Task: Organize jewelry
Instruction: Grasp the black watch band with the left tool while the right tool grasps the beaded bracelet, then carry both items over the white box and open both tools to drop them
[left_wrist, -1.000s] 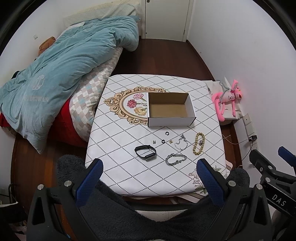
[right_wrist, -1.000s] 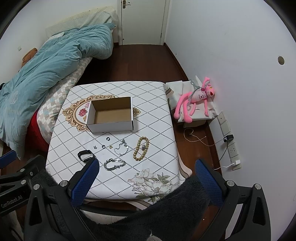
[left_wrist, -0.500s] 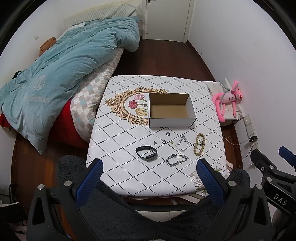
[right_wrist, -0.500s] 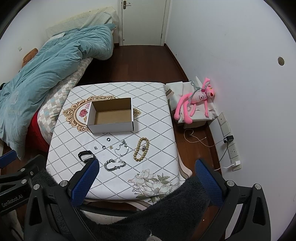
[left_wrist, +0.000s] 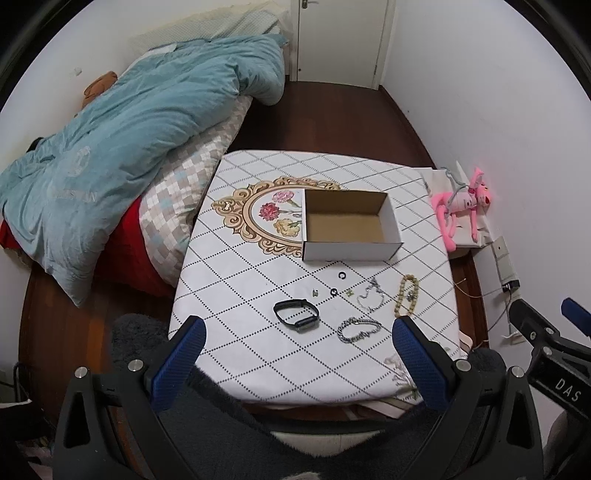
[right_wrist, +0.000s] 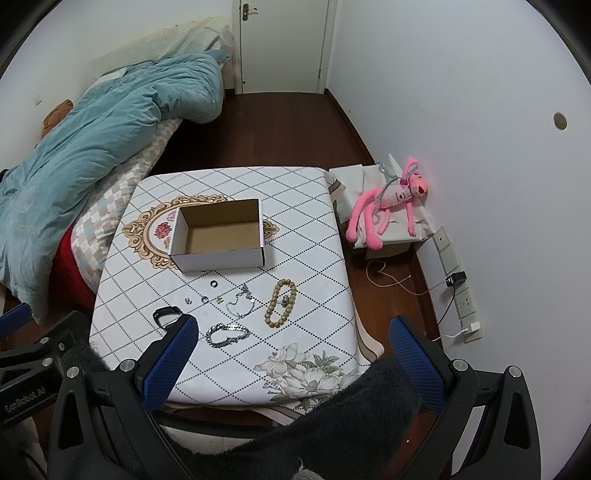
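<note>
Both views are being raised slightly; left gripper (left_wrist: 295, 347) and right gripper (right_wrist: 291, 343) fingers are being held released, above bench (left_wrist: 258, 354) near edge.

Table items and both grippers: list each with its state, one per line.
cardboard box: open, empty.
black band: flat on the cloth.
silver chain bracelet: flat, closed loop.
bead bracelet: flat, outside the box.
thin chain: loose on the cloth.
left gripper: open, empty.
right gripper: open, empty.
door: shut.
</note>
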